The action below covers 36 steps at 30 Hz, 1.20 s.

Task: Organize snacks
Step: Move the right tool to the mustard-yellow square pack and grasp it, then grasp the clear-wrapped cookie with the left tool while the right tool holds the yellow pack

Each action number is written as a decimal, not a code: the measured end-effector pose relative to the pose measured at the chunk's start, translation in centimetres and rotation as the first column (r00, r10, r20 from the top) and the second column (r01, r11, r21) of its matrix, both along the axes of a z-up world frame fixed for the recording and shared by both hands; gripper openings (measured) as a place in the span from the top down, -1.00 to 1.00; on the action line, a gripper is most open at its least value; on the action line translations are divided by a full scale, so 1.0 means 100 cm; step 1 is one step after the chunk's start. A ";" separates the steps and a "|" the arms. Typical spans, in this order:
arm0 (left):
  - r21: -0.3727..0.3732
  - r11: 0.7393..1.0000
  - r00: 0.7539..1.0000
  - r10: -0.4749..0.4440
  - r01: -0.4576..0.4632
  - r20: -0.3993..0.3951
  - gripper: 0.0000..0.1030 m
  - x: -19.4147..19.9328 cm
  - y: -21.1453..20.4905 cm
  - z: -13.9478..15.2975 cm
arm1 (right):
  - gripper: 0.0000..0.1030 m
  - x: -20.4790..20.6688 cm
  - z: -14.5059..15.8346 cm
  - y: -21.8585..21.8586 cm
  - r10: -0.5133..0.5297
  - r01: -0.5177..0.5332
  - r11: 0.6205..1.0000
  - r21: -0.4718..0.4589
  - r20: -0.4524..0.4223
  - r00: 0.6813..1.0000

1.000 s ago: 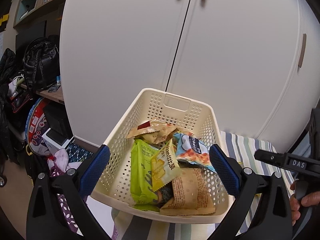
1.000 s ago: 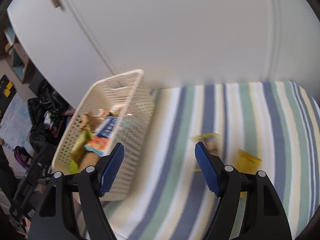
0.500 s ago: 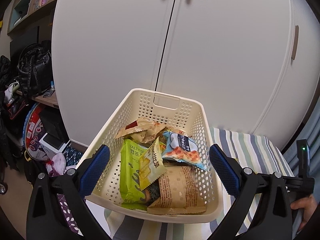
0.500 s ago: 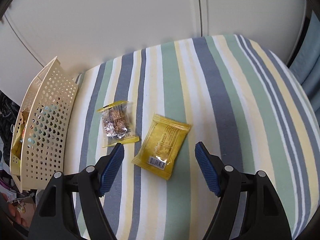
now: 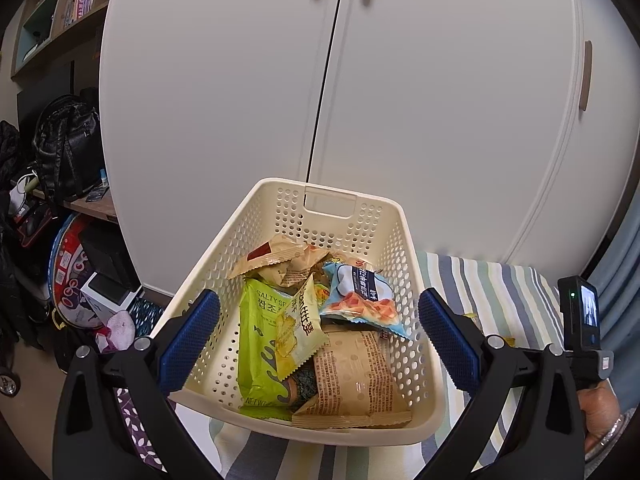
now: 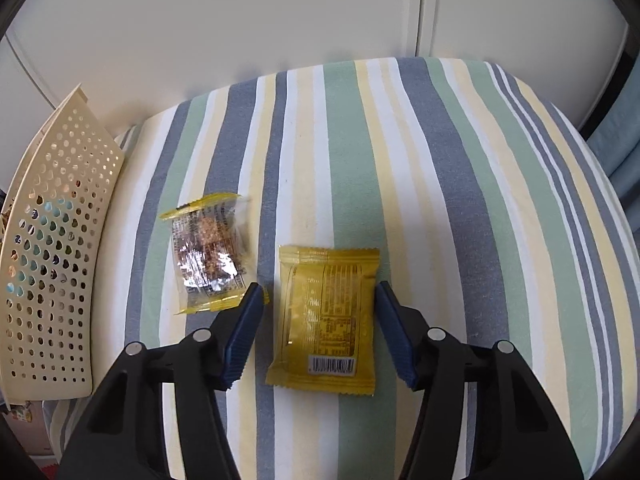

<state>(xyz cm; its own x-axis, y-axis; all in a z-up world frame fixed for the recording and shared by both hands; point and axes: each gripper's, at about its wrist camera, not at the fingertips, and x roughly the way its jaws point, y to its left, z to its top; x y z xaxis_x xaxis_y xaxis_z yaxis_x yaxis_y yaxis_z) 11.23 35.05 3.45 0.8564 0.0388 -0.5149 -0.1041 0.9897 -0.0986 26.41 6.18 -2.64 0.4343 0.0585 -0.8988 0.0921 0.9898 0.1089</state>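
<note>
A cream perforated basket (image 5: pixel 256 216) holds several snack packets, among them a green bag (image 5: pixel 260 344), a light-blue bag (image 5: pixel 360 300) and a tan packet (image 5: pixel 348 380). My left gripper (image 5: pixel 316 344) hovers open over the basket's near end, empty. In the right wrist view a yellow packet (image 6: pixel 326 312) lies flat on the striped cloth (image 6: pixel 460 200), between the open fingers of my right gripper (image 6: pixel 318 332). A clear packet with yellow ends (image 6: pixel 210 248) lies just left of it. The basket's side wall (image 6: pixel 52 240) is at the far left.
White cabinet doors (image 5: pixel 400 100) stand behind the basket and the striped surface. Left of the basket are a black bag (image 5: pixel 64 144), shelves and floor clutter (image 5: pixel 80 280). A person's hand (image 5: pixel 600 420) holds the right gripper's handle at the lower right.
The right gripper swung away from the basket and came down over the yellow packet, which now lies between its open fingers. The left gripper shifted only slightly over the basket.
</note>
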 end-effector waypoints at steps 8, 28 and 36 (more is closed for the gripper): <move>0.006 1.000 1.000 -0.016 0.016 -0.005 -0.95 0.001 -0.006 -0.001 | 0.09 -0.014 0.002 -0.019 0.033 -0.033 0.999 0.002 0.011 0.999; 0.106 0.973 0.978 -0.207 0.207 -0.013 -0.95 -0.003 -0.099 0.000 | 0.09 -0.047 -0.006 -0.116 -0.020 0.019 1.000 0.024 0.021 1.000; 0.184 0.922 0.940 -0.328 0.341 -0.097 -0.95 0.008 -0.171 -0.013 | 0.07 -0.046 -0.006 -0.114 0.007 -0.008 0.999 0.033 0.036 0.999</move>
<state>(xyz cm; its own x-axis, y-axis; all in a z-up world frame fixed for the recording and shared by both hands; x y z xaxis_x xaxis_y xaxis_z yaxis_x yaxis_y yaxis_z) 12.00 17.98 2.11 0.8029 -0.1387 -0.5798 0.2366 0.9668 0.0963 21.78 -5.22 -3.26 0.4656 0.0914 -0.8803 0.0801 0.9862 0.1447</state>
